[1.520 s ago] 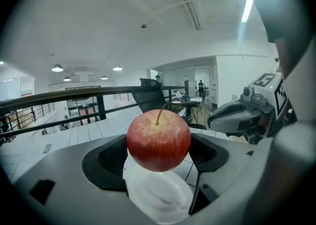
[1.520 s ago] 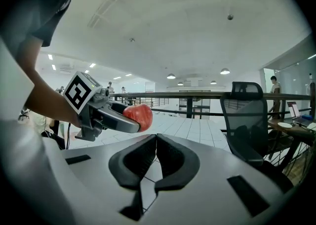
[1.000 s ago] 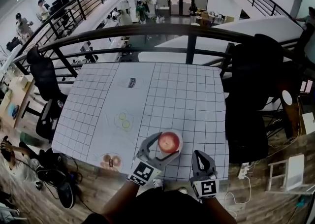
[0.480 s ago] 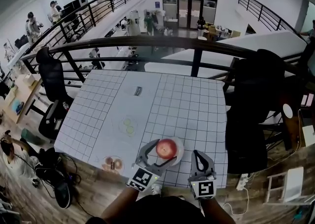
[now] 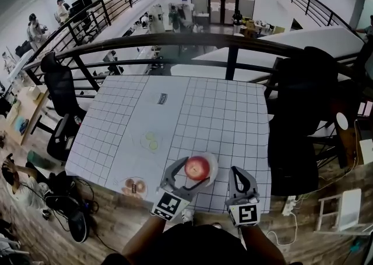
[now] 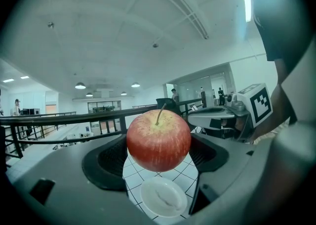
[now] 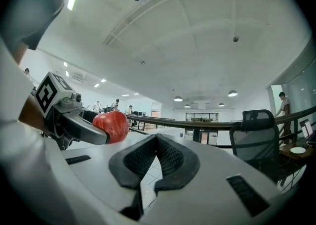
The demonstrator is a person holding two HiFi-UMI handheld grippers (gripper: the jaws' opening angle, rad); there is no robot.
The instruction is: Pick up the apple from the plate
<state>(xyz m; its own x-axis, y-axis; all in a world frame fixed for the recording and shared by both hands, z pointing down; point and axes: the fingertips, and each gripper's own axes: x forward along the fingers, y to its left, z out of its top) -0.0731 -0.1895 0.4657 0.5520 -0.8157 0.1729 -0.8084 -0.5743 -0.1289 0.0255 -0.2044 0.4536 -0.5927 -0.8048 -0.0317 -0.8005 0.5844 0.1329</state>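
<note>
1. The left gripper (image 6: 158, 152) is clamped on the apple (image 6: 158, 140), one dark pad pressed against each flank.
2. The apple hangs clear above the white plate (image 6: 163, 200), which lies on the gridded table (image 5: 221, 112) near its front edge.
3. Its stem-to-base axis stands close to upright. The stem (image 6: 160, 113) points up and leans slightly to the right in the left gripper view.
4. In the head view the apple's top faces up at the camera, and the plate's rim (image 5: 214, 168) shows past the fruit on the right.
5. The right gripper (image 7: 157, 145) hovers just right of the plate with its pads pressed together and nothing between them.
6. Compared with a second ago, the left gripper keeps the same grip on the apple. The fruit now covers less of the plate, so more of the rim is bare on the right.
7. The right gripper has stayed beside the plate, closed as before.
</note>
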